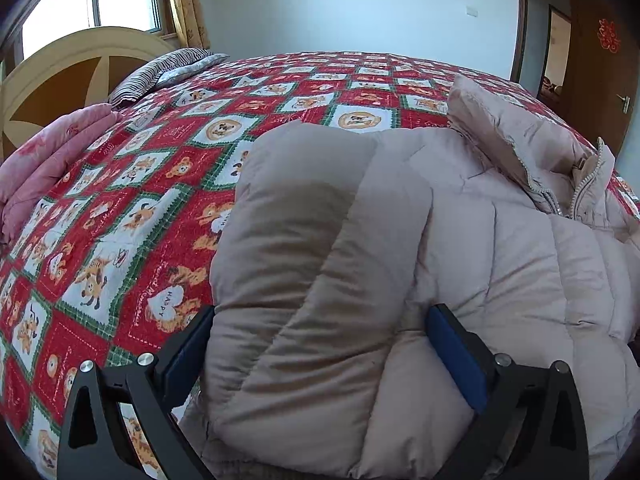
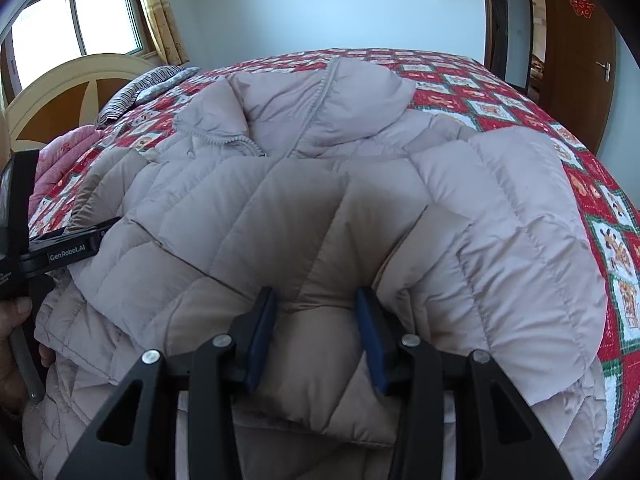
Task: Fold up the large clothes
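The jacket, a puffy pale-pink quilted thing, lies on the bed at its near edge, front up. Its collar and zipper are off toward twelve o'clock and its hem is nearest the person, so the long axis runs from six to twelve, straight away from the tongs.

The left gripper has its jaws spread wide, with a thick roll of padding bulging between them; both blue pads press into it, so it looks gripped, though loosely. The right gripper is drawn in closer, pinching a fold of the near edge between its pads.

The likeliest trouble, I'd say, is slip. This filling is springy and slick, and the left hold spans so much bulk that a lift could let the roll squeeze out. The two grips also differ in bite, so one side may rise ahead of the other and skew the fold. The part hanging over the bed's edge at six o'clock might drag the whole thing toward the floor.
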A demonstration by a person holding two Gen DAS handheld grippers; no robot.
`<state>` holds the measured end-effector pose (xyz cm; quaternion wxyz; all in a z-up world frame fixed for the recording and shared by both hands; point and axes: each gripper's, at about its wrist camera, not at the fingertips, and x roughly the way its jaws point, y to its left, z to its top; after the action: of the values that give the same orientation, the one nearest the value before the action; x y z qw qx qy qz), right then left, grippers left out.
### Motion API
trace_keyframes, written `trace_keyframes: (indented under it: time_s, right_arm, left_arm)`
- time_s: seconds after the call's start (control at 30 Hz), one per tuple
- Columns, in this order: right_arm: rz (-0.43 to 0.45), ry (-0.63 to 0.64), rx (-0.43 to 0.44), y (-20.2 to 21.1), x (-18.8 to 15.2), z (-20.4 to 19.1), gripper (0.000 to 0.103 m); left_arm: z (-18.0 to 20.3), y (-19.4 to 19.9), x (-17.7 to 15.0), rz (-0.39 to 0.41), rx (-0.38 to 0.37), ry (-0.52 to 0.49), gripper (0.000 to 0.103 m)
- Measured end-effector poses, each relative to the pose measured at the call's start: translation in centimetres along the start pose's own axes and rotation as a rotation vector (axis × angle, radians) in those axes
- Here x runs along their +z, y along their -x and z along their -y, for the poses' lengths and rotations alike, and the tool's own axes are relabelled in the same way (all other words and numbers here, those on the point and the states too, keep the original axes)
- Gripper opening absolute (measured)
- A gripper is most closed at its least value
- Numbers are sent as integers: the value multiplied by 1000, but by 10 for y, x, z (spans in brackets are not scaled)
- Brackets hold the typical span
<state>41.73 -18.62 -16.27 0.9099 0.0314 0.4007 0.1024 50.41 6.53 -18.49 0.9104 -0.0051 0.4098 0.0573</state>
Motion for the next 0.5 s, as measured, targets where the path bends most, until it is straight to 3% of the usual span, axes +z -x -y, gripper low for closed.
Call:
trace_keyframes:
  time_s: [0.5]
  right_arm:
    - [-8, 37, -60, -6, -1, -10, 45]
  left_arm:
    - [-5, -6, -1, -24, -22, 19, 102]
